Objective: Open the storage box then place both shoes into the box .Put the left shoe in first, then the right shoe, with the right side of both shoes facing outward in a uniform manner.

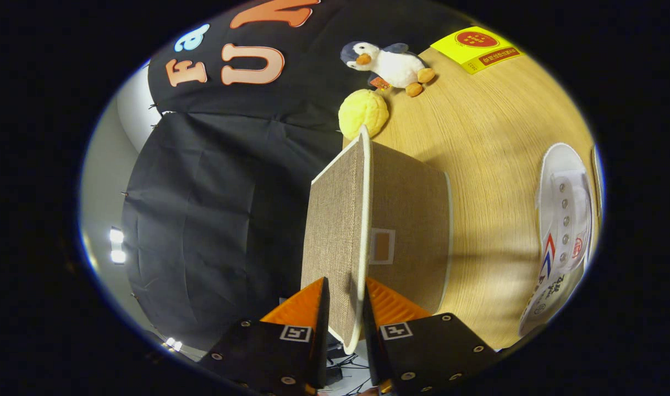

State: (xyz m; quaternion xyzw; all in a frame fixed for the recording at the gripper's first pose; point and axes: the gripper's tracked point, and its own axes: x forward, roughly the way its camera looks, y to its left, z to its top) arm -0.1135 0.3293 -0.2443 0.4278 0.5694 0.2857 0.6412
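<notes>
We see the gripper [345, 300] turned sideways, its fingers clamped on the lid [335, 231]. The brown woven box [412, 231] stands on the worktop [489, 143], a white shoe [563, 220] lying well apart.

Your gripper [343, 308] has two wedge-shaped fingers [299, 305] with ribbed faces; each sits on a black block carrying small screws and one square marker.
</notes>
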